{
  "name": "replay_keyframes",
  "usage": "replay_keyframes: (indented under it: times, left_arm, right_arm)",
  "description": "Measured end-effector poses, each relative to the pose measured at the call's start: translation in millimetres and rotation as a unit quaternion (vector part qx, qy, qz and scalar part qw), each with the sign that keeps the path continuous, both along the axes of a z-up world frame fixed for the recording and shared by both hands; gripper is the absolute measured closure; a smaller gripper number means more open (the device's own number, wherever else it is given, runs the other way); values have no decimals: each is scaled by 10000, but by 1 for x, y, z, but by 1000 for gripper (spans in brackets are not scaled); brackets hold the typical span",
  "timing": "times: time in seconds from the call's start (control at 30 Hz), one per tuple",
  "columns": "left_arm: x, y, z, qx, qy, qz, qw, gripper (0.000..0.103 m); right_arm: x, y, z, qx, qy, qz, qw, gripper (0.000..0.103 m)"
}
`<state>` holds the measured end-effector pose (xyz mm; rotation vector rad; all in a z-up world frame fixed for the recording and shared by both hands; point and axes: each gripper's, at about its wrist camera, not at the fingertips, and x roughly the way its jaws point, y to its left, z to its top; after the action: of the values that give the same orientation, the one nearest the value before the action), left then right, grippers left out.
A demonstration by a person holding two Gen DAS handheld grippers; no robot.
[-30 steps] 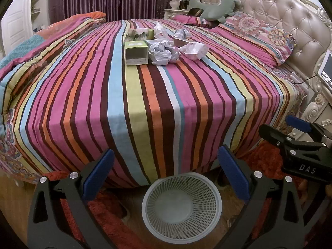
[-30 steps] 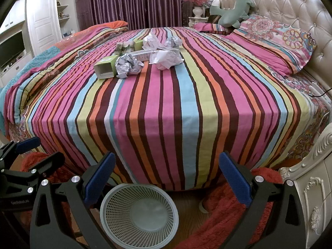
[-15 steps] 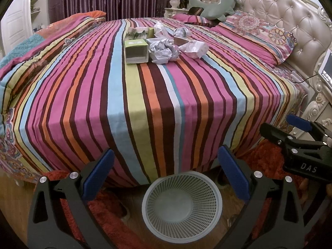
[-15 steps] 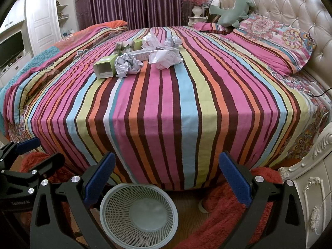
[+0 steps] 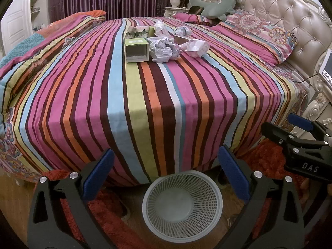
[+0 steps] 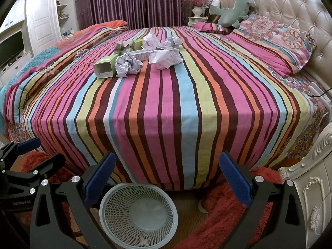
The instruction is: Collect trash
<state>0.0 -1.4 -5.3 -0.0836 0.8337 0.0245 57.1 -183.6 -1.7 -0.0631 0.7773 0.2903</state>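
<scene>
Hand-held gripper [image 5: 166,172] above basket [image 5: 182,207], striped bed [image 5: 145,103].

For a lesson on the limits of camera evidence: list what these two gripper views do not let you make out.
- Small print on the green open-ended cardboard box: too small, both views.
- Far items behind the crumpled white paper balls: overlapped, their number unclear.
- Bedside screen: cut by the left view's edge.
- Floor behind the white mesh plastic wastebasket: hidden by the striped bedspread.
</scene>
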Motion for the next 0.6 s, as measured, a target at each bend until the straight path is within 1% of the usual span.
replay_keyframes:
  times: [0.6]
  left_arm:
    - [0, 1, -1, -3, 10, -2, 10000, 7]
  right_arm:
    - [0, 0, 0, -7, 3, 5, 10000, 7]
